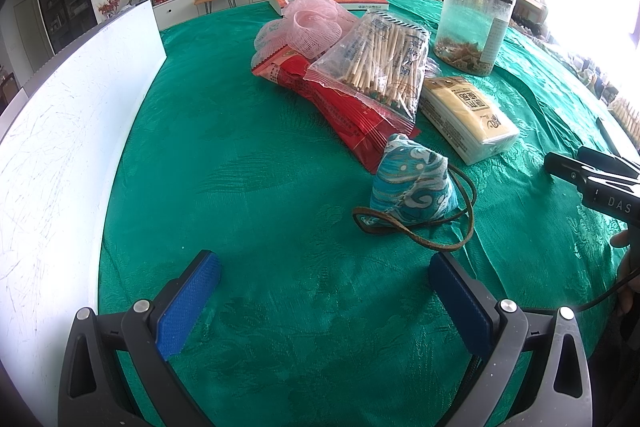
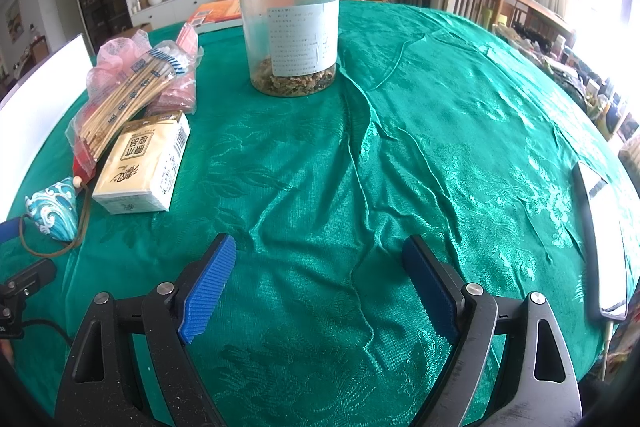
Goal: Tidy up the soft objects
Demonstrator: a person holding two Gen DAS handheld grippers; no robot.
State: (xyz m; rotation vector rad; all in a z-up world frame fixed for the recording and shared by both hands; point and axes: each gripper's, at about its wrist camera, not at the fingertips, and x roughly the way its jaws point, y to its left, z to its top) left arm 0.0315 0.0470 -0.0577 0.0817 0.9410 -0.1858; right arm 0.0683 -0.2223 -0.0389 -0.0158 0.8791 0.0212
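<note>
Two grippers, both with jaws spread wide and holding nothing. Left gripper [image 1: 324, 291] hovers low over the green-clothed worktop [image 1: 248, 155] at the bottom of the left wrist view; right gripper [image 2: 318, 283] likewise at the bottom of the right wrist view. Just beyond the left gripper, centre-right of frame: blue patterned pouch [image 1: 412, 183] lying on the cloth, brown cord [image 1: 424, 239] looped around it. Beyond the pouch: red packet [image 1: 340, 107], touching it, and yellow tissue pack [image 1: 464, 111], just beside. Bag of sticks [image 1: 380, 63] rests on the red packet. Pink mesh [image 1: 308, 27] behind. Upper right: clear jar [image 1: 476, 23], upright, black lid, well apart from the pouch.
</note>
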